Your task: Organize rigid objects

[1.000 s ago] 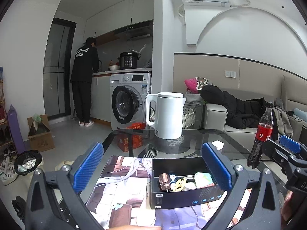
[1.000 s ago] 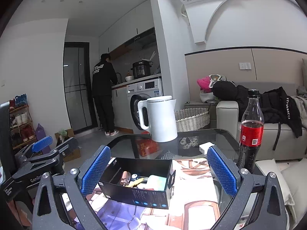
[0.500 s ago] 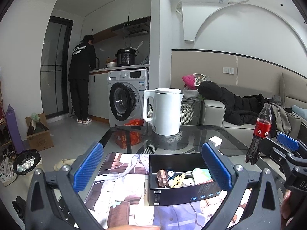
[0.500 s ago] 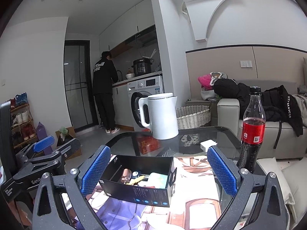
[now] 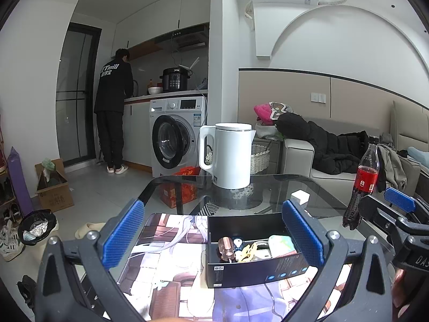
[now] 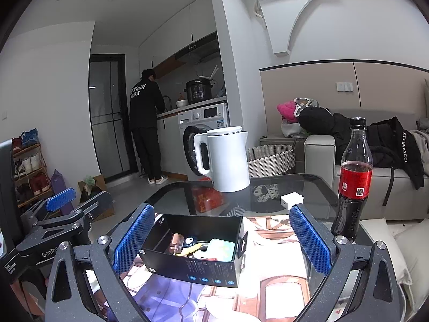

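Note:
A black open box [image 5: 252,267] [image 6: 195,264] sits on a printed mat on the glass table. It holds several small items: a copper-coloured piece [image 5: 226,248], a yellow piece [image 5: 248,252] and a pale green item [image 5: 280,242]. My left gripper [image 5: 213,237] is open and empty, raised in front of the box. My right gripper [image 6: 219,237] is open and empty, also raised in front of the box. The right gripper's blue tip shows in the left view [image 5: 399,204]; the left gripper shows in the right view [image 6: 60,204].
A white kettle [image 5: 228,155] [image 6: 224,158] stands at the table's far side. A cola bottle [image 5: 363,185] [image 6: 352,179] stands at the right. A white charger [image 6: 292,200] lies on the glass. A sofa, a woven basket and a person at the kitchen counter are behind.
Both cameras have tilted up slightly, so the box and table sit a little lower in view. Both grippers stay open and empty.

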Demonstrator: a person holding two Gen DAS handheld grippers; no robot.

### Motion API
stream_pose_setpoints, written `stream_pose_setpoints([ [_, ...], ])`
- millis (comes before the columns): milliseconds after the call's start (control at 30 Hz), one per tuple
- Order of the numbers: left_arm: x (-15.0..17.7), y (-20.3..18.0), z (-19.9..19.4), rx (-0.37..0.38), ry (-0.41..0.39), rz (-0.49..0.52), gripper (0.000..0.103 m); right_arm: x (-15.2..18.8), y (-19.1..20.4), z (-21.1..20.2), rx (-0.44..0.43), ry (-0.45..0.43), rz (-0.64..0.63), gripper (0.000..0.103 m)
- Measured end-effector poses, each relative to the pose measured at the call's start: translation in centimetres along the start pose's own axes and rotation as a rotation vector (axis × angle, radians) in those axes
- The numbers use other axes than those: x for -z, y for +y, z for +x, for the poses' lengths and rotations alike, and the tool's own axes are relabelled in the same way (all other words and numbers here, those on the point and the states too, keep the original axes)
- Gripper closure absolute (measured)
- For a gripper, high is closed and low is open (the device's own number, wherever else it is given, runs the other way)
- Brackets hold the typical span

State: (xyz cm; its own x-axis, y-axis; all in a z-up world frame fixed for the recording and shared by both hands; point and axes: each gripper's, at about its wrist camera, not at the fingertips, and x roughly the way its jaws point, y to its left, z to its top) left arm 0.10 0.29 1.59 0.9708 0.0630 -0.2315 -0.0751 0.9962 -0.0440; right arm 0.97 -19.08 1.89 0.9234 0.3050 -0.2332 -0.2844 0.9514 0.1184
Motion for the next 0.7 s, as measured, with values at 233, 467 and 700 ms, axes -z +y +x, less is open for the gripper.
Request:
stream_pose_setpoints([
  [233, 0.06, 0.02, 0.07, 0.0, 0.008, -0.001, 0.0, 0.11, -0.08, 0.19, 0.004, 0.008, 0.002, 0.001],
  [467, 0.11, -0.11, 0.19, 0.006, 0.016, 0.004, 0.0, 0.2, -0.22, 0.31, 0.006, 0.016, 0.009, 0.001],
  [700, 0.08, -0.14, 0.2, 0.009, 0.021, 0.002, 0.0, 0.22, -0.21, 0.32, 0.006, 0.016, 0.01, 0.001],
])
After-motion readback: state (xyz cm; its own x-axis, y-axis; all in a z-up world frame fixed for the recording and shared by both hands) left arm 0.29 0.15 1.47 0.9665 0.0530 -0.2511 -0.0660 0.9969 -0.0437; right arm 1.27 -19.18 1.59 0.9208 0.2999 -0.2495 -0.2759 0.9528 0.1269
